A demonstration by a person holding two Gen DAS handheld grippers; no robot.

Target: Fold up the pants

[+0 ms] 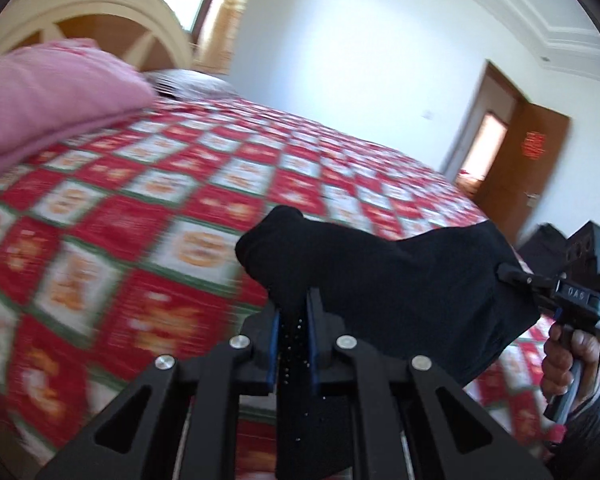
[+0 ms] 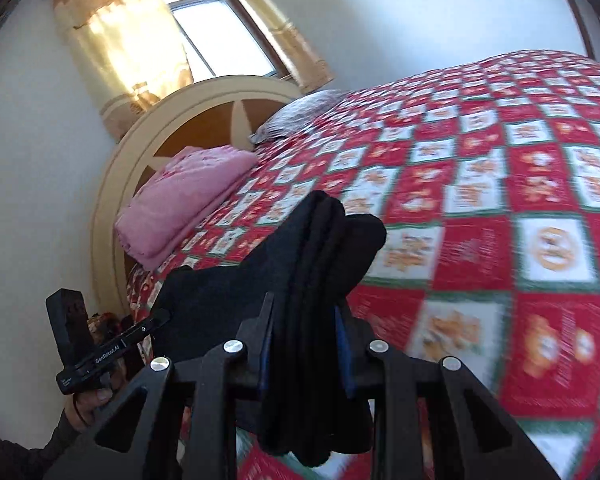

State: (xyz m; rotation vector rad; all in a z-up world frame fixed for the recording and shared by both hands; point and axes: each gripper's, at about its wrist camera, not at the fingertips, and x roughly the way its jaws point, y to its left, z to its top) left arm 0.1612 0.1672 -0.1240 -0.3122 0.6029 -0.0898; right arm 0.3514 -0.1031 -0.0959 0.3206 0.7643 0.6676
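1. Left gripper (image 1: 294, 320), bottom centre of the left wrist view: jaws pressed together on a bunched edge of the black pants (image 1: 380, 280), with cloth poking up above the tips and hanging down between the fingers.
2. Right gripper (image 2: 306, 320), bottom centre of the right wrist view: pinching a thicker stack of the pants, several layers visible, jaws held a bit wider by the bulk.
3. Each gripper also shows at the other view's edge: the right one at lower right of the left view, the left one at lower left of the right view. The person's right hand (image 1: 568, 364) is on the handle.
4. Pants location: held up in the air between the two grippers, above the red checked bedspread (image 1: 140, 240). Not laid flat.
5. Orientation: the held edge runs gripper to gripper, roughly left-right across the frame bottoms. The rest hangs downward, out of view. Can't tell waist from hem; long axis probably vertical, a guess.
6. Risks:
   - Left grip is on a small bunch, so it could slip if the cloth is pulled taut.
   - Uneven layers in the right grip could make for a crooked fold.
   - Both views are motion-blurred; a fast swing could drop the cloth in a wrinkled heap.
7. Further out: pink folded blanket (image 2: 180, 200) in the upper left, well apart from the pants, headboard (image 2: 148, 128) behind it.
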